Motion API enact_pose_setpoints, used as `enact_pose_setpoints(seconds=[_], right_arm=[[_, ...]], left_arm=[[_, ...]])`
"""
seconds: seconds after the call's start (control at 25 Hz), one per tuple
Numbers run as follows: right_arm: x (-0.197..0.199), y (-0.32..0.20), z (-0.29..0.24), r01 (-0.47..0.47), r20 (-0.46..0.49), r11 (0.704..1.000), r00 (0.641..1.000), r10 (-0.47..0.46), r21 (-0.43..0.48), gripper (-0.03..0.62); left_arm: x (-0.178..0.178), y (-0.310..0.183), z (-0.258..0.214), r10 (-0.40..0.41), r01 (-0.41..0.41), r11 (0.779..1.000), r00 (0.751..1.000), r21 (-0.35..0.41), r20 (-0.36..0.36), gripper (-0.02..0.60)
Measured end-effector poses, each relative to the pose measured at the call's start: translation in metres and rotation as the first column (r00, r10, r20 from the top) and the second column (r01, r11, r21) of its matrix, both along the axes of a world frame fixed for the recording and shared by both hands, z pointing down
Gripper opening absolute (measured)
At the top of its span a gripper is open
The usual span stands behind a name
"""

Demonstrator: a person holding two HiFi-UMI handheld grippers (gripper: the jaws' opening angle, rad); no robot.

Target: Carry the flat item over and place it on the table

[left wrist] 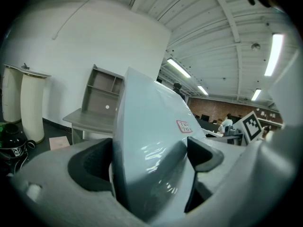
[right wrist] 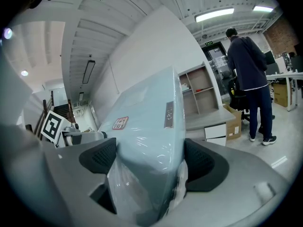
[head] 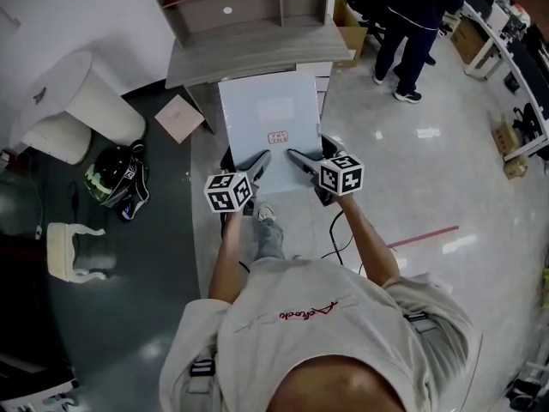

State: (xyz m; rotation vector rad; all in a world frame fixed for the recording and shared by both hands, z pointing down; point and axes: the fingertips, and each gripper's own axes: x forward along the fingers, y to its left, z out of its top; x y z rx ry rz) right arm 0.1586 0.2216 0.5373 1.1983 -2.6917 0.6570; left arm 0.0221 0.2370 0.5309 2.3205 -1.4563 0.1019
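Dark floor on the left side carries a white cylinder-shaped object and a black helmet. The person's left forearm reaches forward and a little inward, and the left gripper is clamped on the near left corner of the flat item, a pale blue-grey box wrapped in clear film. In the left gripper view both dark pads press on the box from two sides. The box is held in the air, nearly level, in front of the grey table. Its far edge meets the table's front edge in the head view, but I cannot tell if they touch. The right forearm reaches forward in the same manner, and the right gripper grips the near right corner. Further right, a person stands on the shiny floor.
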Motion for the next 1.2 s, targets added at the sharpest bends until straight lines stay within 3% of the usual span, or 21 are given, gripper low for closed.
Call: enact_pose_setpoints(seconds=[0.44, 1.2], right_arm=[[-0.02, -0.087, 0.003, -0.027, -0.017, 1.0, 0.999, 0.027, 0.007, 0.466], [-0.103, -0.281, -0.021, -0.085, -0.034, 0.996, 0.996, 0.085, 0.027, 0.466]], left_arm=[[-0.021, -0.091, 0.006, 0.026, -0.026, 1.0, 0.999, 0.007, -0.018, 0.508], [-0.105, -0.292, -0.015, 0.081, -0.081, 0.997, 0.996, 0.018, -0.039, 0.508]])
